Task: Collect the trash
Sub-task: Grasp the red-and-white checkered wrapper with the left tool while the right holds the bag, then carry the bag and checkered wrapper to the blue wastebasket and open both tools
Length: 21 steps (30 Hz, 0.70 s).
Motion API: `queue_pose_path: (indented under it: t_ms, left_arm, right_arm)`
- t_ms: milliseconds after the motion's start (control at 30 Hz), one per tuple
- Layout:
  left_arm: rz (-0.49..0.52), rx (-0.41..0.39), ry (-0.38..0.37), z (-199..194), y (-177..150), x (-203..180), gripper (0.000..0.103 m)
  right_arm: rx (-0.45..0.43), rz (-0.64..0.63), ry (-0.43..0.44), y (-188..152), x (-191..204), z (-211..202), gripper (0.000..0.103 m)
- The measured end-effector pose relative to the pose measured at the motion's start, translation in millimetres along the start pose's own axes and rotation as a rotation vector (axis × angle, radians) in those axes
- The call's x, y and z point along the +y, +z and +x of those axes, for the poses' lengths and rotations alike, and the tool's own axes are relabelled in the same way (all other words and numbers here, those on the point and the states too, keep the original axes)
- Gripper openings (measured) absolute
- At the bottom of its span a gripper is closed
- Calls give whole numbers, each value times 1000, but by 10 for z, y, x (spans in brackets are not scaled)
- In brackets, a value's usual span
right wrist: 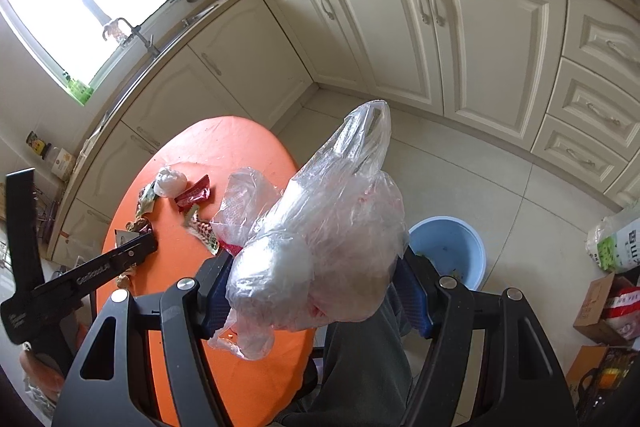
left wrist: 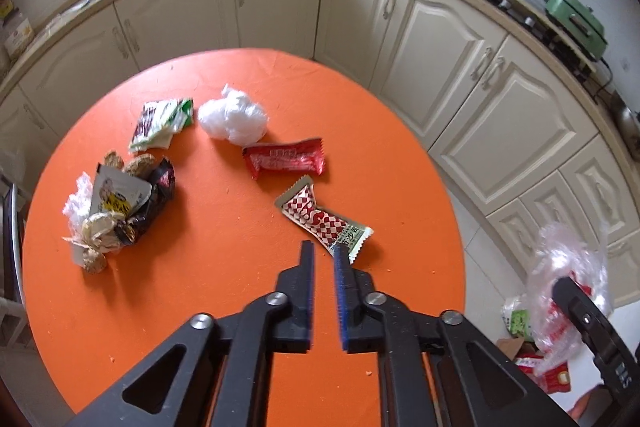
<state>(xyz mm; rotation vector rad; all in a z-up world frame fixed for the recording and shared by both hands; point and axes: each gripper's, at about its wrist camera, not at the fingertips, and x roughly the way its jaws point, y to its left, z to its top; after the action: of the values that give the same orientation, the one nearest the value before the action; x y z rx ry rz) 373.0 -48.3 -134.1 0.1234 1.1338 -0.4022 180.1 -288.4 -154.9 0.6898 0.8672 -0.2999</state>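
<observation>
Trash lies on the round orange table (left wrist: 224, 307): a red-and-white checkered wrapper (left wrist: 320, 219), a red wrapper (left wrist: 286, 159), a crumpled white plastic ball (left wrist: 234, 121), a green-and-white packet (left wrist: 160, 123), and a heap of wrappers and biscuits (left wrist: 116, 211) at the left. My left gripper (left wrist: 325, 249) hovers over the table just short of the checkered wrapper, its jaws a narrow gap apart with nothing between them. Off the table's right edge, my right gripper (right wrist: 316, 259) is shut on a clear plastic bag (right wrist: 332, 247) stuffed with trash, which hides its fingertips.
A blue basin (right wrist: 448, 251) stands on the tiled floor beside the table, under the bag. A person's trouser leg (right wrist: 360, 367) is below my right gripper. Cardboard boxes (right wrist: 600, 311) sit at the right. Cream cabinets (left wrist: 440, 39) curve around behind the table.
</observation>
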Motion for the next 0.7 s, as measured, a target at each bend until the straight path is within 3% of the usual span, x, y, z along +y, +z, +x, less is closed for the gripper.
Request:
queue_pose_path:
  t_ms: [67,100,133,300,400,467,500,533,567,600,633,700]
  left_arm:
    - [-21,31,5,125,56,13,39]
    - [-40,48,19,196,88,24,60]
    - [-71,60,23,256,122,42,64]
    - [-168,101,52,535,250,35,64]
    - [-196,174,45,809,296,4,64]
    - [-181,146,71,844,317,-77,64]
    - [-162,135,91,850,334,-125,61]
    - [-144,143,99,892,354,-164,50]
    - [-132,144,113,917,370,-192,50]
    - [-127,138,113,919,387,-213,34]
    - [-125,130,123,914,404,-222,27]
    - [-100,127,91,927,422,-237,19]
  right_arm:
    - [3,4,-5,-16,-41,-7,70]
    - [4,7,-8,-22,-58,-7,70]
    - [6,9,-10,-24,-72,-5,70]
    - [22,21,-26,-9,-122,64,70]
    - [35,25,-30,15,-136,140,70]
    - [43,22,-29,41,-145,193,70]
    - [47,20,-30,51,-148,215,70]
    - [50,16,-30,63,-140,240,70]
    - [53,13,-30,73,-131,264,70]
    - [56,11,-29,81,-122,284,70]
    - [61,8,-27,92,-113,313,70]
    - [68,6,-23,97,-100,355,70]
